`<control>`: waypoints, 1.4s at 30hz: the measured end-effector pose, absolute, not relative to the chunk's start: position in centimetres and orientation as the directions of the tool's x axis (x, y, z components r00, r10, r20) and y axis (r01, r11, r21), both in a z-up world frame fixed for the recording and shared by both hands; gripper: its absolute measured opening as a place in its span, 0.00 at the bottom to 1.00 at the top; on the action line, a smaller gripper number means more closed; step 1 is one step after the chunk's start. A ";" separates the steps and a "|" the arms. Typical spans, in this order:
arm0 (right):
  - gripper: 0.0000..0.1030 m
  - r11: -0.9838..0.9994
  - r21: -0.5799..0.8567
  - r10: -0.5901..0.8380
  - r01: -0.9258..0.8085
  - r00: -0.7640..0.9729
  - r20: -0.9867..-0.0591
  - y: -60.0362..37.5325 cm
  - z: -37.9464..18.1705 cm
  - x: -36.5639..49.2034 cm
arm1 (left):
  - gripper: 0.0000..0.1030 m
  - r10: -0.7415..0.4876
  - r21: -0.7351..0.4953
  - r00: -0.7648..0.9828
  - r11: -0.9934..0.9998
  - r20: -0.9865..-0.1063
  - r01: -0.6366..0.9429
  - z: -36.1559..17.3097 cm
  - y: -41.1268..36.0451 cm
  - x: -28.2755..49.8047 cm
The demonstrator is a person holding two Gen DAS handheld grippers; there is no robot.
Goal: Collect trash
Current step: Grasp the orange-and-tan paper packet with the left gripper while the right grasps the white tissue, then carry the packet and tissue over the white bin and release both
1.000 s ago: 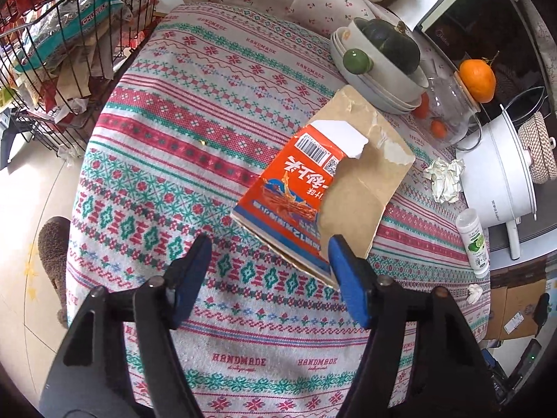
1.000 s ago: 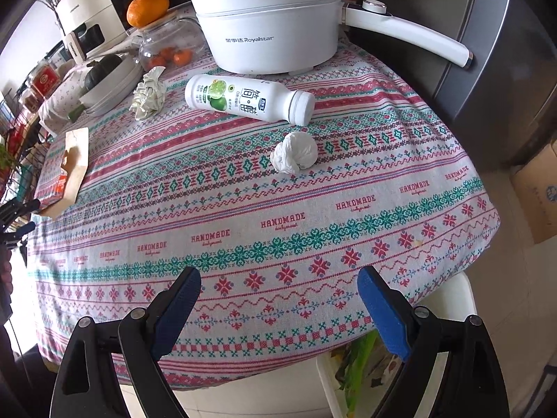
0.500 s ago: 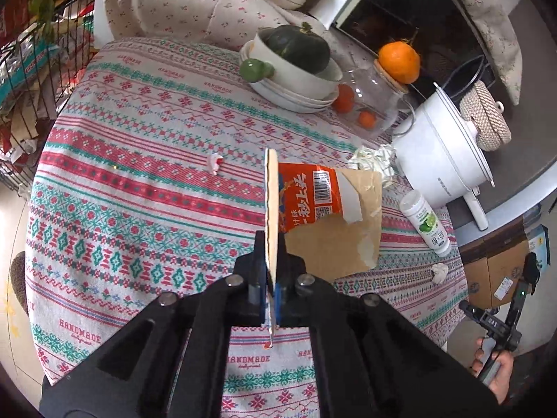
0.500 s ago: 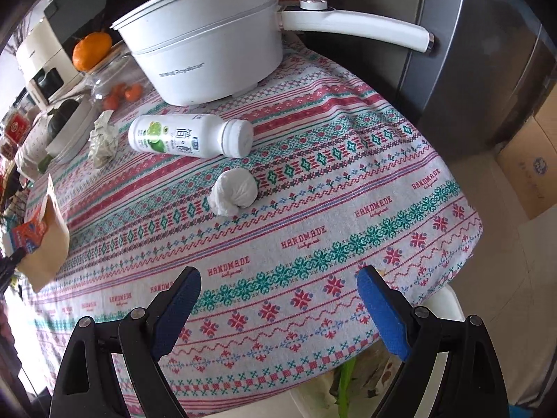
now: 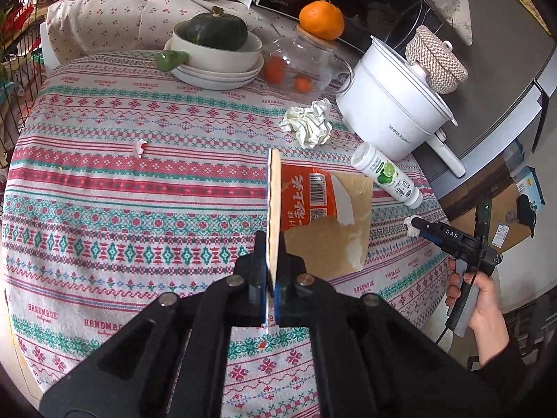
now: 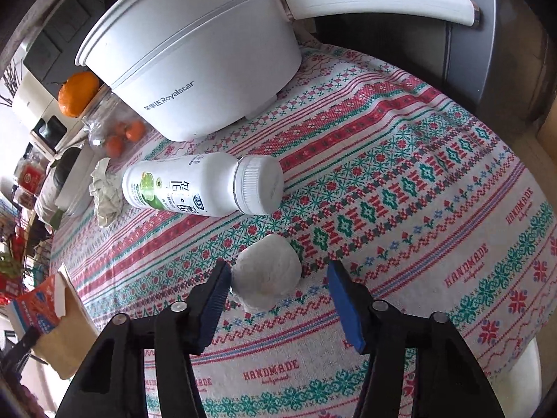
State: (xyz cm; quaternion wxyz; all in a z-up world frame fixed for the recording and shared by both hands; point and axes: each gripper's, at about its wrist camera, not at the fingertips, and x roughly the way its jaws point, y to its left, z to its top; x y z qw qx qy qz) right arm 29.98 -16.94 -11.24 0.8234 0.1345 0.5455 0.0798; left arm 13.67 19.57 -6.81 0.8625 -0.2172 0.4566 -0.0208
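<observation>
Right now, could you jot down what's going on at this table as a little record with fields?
Left claw: shut on the torn cardboard box, lifted on edge above the tablecloth
Right claw: open, straddling the white paper ball
Trash lying on the cloth: plastic bottle on its side, crumpled wrapper, small white scrap
Not trash: white pot, bowl with squash, glass jar topped by an orange

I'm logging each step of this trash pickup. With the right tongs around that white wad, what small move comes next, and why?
Probably shut the right tongs on the white tissue wad. They stand open with the wad between the pads, nearer the left one, resting on the tablecloth. The left tongs already grip the torn orange carton, so this wad looks like the next catch.
</observation>
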 end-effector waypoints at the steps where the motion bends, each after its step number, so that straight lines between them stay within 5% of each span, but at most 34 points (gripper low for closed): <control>1: 0.34 0.951 0.308 0.283 -0.003 0.408 -0.868 -16.7 -11.2 29.9 | 0.03 -0.239 -0.396 0.578 0.904 -0.780 -0.160 -6.9 19.4 13.7; 20: 0.32 0.965 0.253 0.255 -0.071 0.474 -0.842 -22.0 -2.2 19.6 | 0.03 -0.359 -0.449 0.575 0.894 -0.735 -0.016 -5.4 10.8 11.2; 42: 0.32 0.978 0.186 0.112 0.094 0.516 -0.849 -35.6 -0.2 6.9 | 0.03 -0.476 -0.397 0.433 0.879 -0.766 0.264 -7.7 -11.4 9.8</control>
